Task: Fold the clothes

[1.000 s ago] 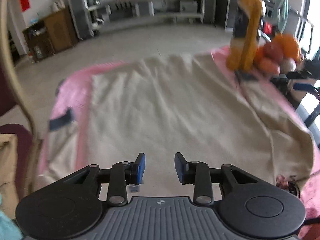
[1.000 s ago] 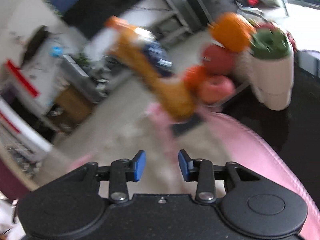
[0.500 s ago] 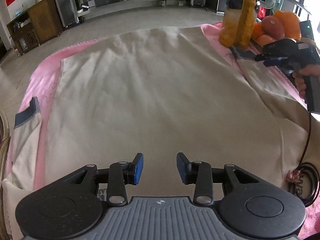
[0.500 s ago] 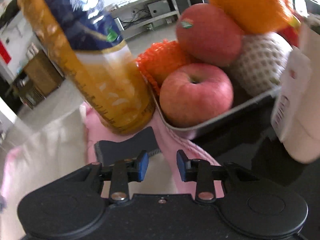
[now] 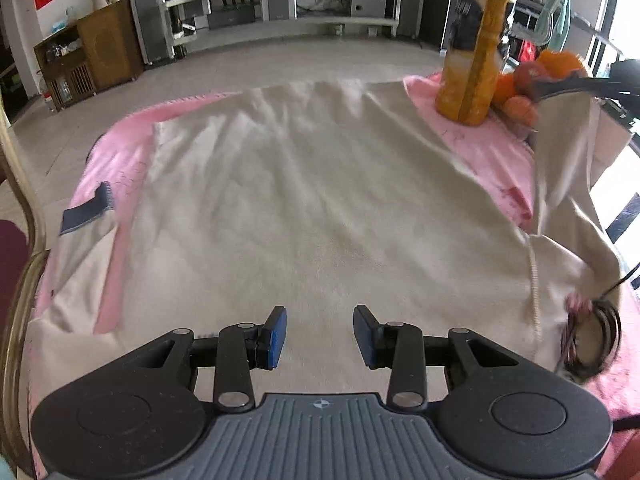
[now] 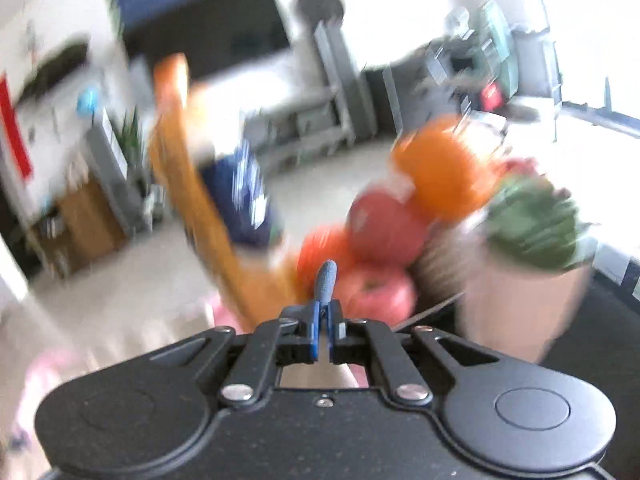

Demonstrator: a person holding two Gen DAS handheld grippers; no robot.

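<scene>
At the left of the left wrist view we are seeing the garment's (image 5: 312, 208) left sleeve (image 5: 86, 248) lying flat, its blue-grey cuff (image 5: 86, 210) resting on the pink cloth (image 5: 116, 148) that is covering the table. Across the middle, the cream body is lying spread and lightly rippled, filling most of the frame. Our left gripper (image 5: 319, 334) is hovering over its near edge at the bottom centre, fingers parted and holding nothing. Toward the right, the other sleeve (image 5: 564, 160) is rising off the table in a hanging drape, beside the orange bottle (image 5: 474, 44) and the fruit (image 5: 528, 80) at the upper right. In the blurred right wrist view, our right gripper (image 6: 323, 330) is pinching that sleeve's blue-grey cuff (image 6: 326, 278) between closed fingers. We are judging the fabric as light, soft and limp: it will sag and crease wherever it is unsupported. The ribbed cuffs and seamed edges are looking like the firmest places to take hold, and a corner pinch should carry it.
</scene>
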